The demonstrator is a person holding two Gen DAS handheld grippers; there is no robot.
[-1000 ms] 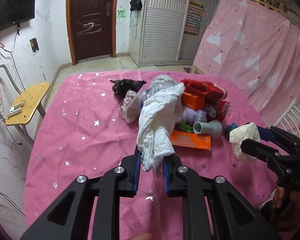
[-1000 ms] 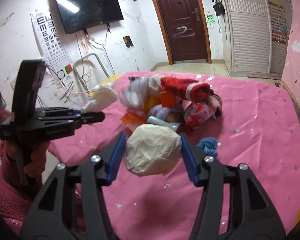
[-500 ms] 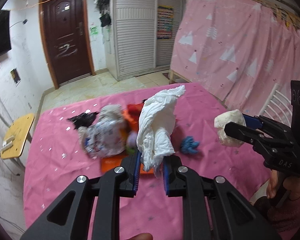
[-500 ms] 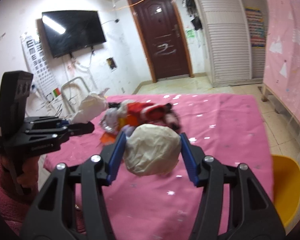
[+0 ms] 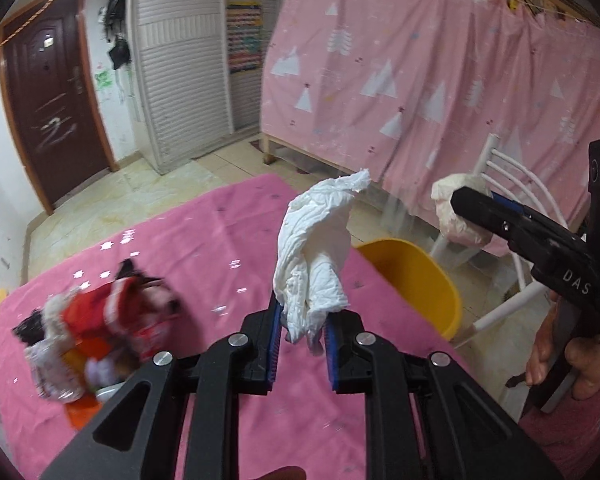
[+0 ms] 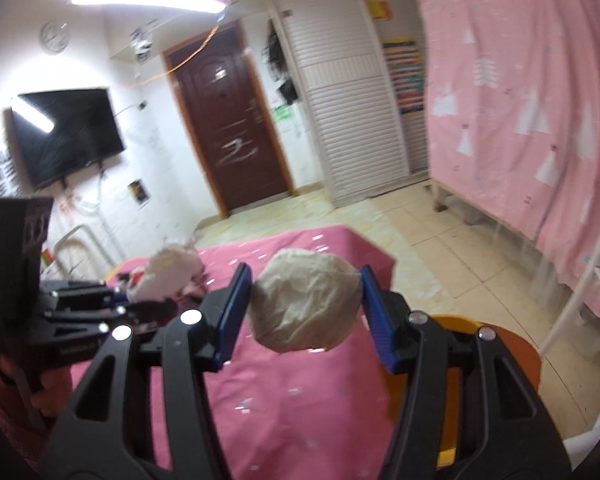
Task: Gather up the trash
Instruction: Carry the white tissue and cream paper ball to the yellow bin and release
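White tissue [image 5: 314, 256] between left jaws

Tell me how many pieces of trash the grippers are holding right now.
2. A crumpled white tissue is pinched in the left gripper; a rounded beige paper wad is clamped in the right gripper. More may be hidden in the blurred pile on the table.
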